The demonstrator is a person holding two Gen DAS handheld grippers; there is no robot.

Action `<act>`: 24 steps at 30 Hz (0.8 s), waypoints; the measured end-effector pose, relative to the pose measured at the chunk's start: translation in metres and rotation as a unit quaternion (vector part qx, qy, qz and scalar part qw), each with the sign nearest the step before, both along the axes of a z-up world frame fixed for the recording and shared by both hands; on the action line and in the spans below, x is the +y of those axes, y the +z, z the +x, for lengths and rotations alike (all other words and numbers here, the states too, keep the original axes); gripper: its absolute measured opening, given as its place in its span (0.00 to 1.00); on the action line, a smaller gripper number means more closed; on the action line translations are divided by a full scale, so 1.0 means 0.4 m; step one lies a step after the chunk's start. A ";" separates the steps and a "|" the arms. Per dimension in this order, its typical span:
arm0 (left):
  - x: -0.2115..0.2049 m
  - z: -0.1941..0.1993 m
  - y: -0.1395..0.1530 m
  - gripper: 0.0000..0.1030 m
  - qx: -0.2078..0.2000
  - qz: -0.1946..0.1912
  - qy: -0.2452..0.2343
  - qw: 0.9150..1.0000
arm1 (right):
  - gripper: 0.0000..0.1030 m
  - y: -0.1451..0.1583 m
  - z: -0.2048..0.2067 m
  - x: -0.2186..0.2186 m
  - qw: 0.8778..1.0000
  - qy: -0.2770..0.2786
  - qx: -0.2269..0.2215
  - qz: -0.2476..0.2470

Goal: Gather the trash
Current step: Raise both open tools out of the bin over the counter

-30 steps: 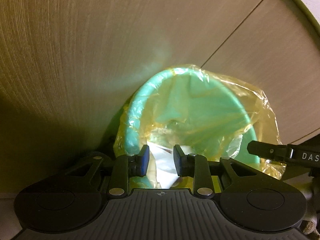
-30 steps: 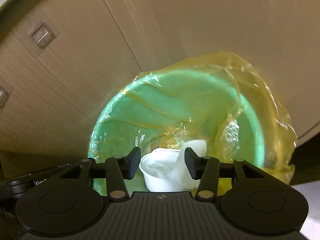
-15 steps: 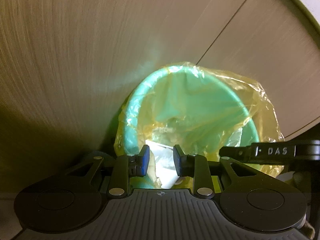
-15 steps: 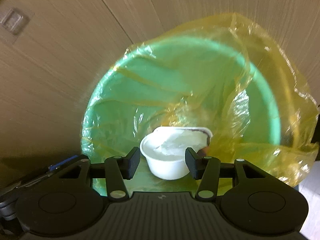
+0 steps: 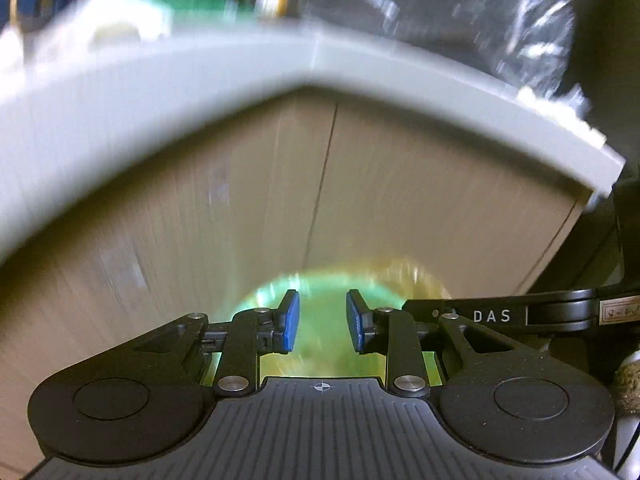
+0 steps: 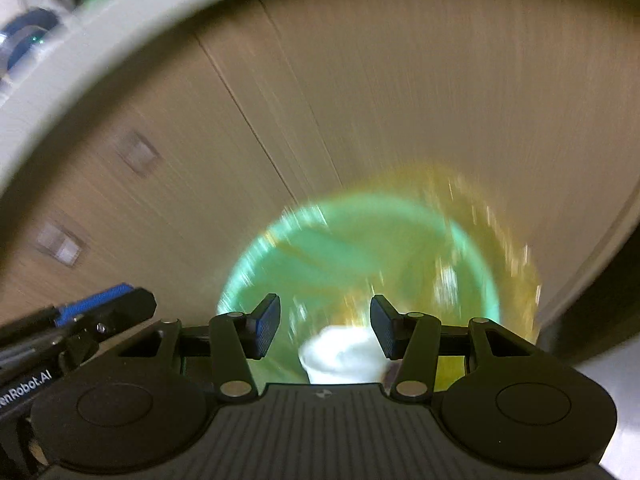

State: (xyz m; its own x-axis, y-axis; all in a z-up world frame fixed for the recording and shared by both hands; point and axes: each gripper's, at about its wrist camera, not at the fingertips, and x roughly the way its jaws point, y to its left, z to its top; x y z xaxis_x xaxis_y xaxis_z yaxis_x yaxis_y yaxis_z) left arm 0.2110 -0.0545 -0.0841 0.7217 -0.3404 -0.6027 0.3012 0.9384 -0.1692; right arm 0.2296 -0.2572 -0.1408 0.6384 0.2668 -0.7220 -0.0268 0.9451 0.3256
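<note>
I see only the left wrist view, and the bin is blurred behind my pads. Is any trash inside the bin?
Observer: Yes. The right wrist view shows a white cup down in the bin, on the yellow liner.
Operator: Does the right gripper hold that cup?
Observer: No. The right gripper is open. Its pads are clear of the cup, which shows lower down between them.
</note>
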 end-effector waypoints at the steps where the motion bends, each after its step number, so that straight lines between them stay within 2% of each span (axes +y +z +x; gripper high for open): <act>1: -0.002 -0.005 0.041 0.28 -0.016 0.007 0.001 1.000 | 0.49 0.041 0.000 0.004 1.000 0.004 -0.020 -0.003; 4: 0.005 -0.014 0.171 0.28 -0.055 0.025 -0.001 0.998 | 0.55 0.170 0.014 0.013 0.997 0.014 -0.081 -0.013; 6: 0.017 -0.017 0.250 0.28 -0.073 0.030 -0.004 0.997 | 0.56 0.248 0.032 0.022 0.993 0.021 -0.113 -0.017; 9: 0.064 -0.007 0.372 0.28 -0.084 0.017 0.002 0.996 | 0.56 0.347 0.067 0.035 0.988 0.034 -0.149 -0.016; 12: 0.119 0.003 0.474 0.28 -0.114 0.030 0.024 0.993 | 0.56 0.437 0.093 0.061 0.980 0.044 -0.190 -0.024; 15: 0.160 0.022 0.536 0.28 -0.125 0.041 0.047 0.990 | 0.56 0.519 0.112 0.082 0.973 0.050 -0.225 -0.029; 18: 0.205 0.076 0.576 0.28 -0.104 0.020 0.054 0.993 | 0.63 0.581 0.136 0.108 0.964 0.059 -0.257 -0.040; 19: 0.220 0.091 0.583 0.28 -0.100 0.020 0.060 0.993 | 0.67 0.595 0.145 0.117 0.961 0.060 -0.267 -0.046; 22: 0.262 0.134 0.578 0.28 -0.097 0.040 0.076 0.992 | 0.67 0.613 0.188 0.145 0.957 0.062 -0.273 -0.070; 24: 0.293 0.167 0.567 0.28 -0.087 0.040 0.085 0.992 | 0.67 0.609 0.216 0.163 0.957 0.070 -0.270 -0.080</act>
State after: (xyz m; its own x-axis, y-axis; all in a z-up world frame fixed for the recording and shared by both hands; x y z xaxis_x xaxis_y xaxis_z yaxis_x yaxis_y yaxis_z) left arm 0.2779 0.0628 0.1426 0.8601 -0.1610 -0.4841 0.1550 0.9865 -0.0526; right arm 0.3158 -0.1919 0.1027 0.8961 0.2901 -0.3360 -0.2797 0.9567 0.0801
